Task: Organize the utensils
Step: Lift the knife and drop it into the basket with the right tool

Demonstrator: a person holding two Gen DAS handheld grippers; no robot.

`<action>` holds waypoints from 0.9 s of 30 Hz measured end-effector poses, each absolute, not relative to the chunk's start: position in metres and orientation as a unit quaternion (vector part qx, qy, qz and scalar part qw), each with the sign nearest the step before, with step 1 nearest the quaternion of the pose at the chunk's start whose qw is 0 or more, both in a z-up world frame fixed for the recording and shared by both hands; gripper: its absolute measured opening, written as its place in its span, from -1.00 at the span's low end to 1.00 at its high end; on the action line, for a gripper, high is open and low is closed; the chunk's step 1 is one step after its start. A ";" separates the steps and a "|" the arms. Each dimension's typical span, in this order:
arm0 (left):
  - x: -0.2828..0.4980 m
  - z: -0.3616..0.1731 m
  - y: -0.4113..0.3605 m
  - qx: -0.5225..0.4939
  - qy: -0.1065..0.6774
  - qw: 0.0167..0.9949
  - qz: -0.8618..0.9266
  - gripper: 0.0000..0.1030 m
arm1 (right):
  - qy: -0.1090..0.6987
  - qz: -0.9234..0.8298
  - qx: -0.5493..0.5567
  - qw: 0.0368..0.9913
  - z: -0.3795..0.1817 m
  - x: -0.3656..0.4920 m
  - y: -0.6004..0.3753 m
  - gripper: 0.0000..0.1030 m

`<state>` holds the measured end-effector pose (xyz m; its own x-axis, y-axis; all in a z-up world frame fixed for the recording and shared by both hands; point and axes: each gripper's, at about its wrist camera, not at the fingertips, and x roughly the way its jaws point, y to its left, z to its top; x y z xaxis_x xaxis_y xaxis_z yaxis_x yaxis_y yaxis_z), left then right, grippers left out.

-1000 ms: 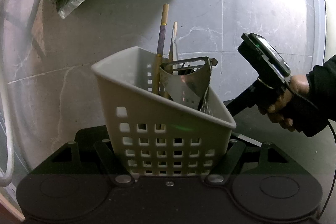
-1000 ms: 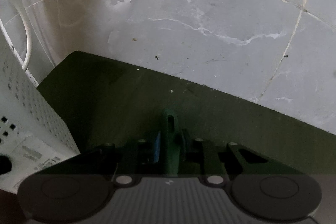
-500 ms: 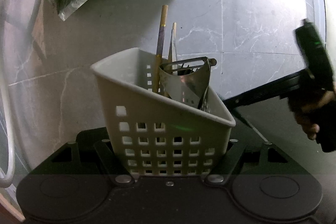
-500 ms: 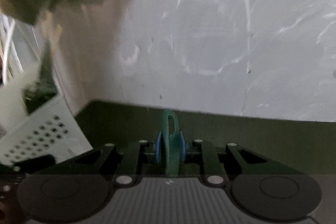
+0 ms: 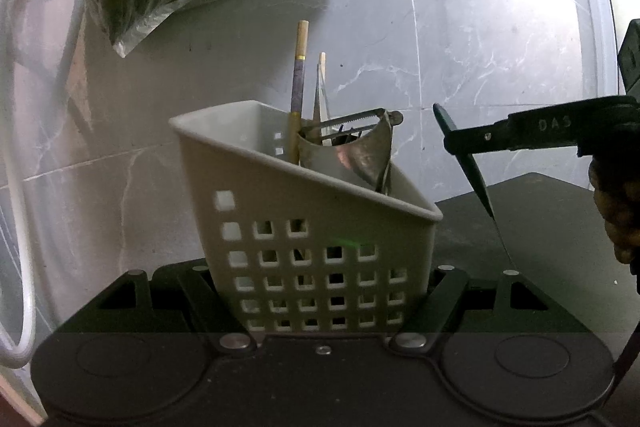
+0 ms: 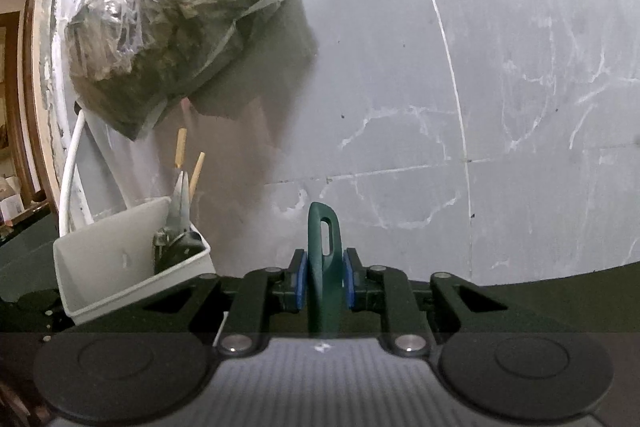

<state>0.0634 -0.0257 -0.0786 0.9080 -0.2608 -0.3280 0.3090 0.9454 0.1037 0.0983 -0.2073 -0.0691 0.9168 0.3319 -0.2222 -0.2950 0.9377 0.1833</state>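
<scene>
White slotted utensil caddy clamped between left gripper fingers, steadied to receive. Chopsticks and metal peeler standing inside. Right gripper, pads closed on green-handled utensil, possibly a knife, just beside caddy rim for dropping in.

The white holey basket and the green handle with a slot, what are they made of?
White perforated basket: likely plastic, with a matte surface and moulded square holes. Dark green slotted handle: probably plastic too, smooth and dull, with rounded moulded edges.
</scene>
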 end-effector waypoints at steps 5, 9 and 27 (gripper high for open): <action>0.063 -0.078 -0.026 0.077 0.156 0.974 -0.145 0.51 | 0.094 0.164 0.072 0.979 -0.053 0.093 -0.202 -0.63; 0.064 -0.078 -0.027 0.075 0.155 0.974 -0.145 0.51 | 0.063 0.175 0.060 0.981 -0.029 0.088 -0.197 -0.74; 0.072 -0.067 -0.024 0.045 0.169 0.974 -0.141 0.50 | -0.018 0.294 0.002 0.956 0.087 0.060 -0.132 -0.74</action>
<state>0.0719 -0.0238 -0.0673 0.9030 -0.2592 -0.3427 0.2898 0.9562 0.0405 0.0603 -0.1320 0.0873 0.8261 0.5624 0.0350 -0.5625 0.8267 -0.0066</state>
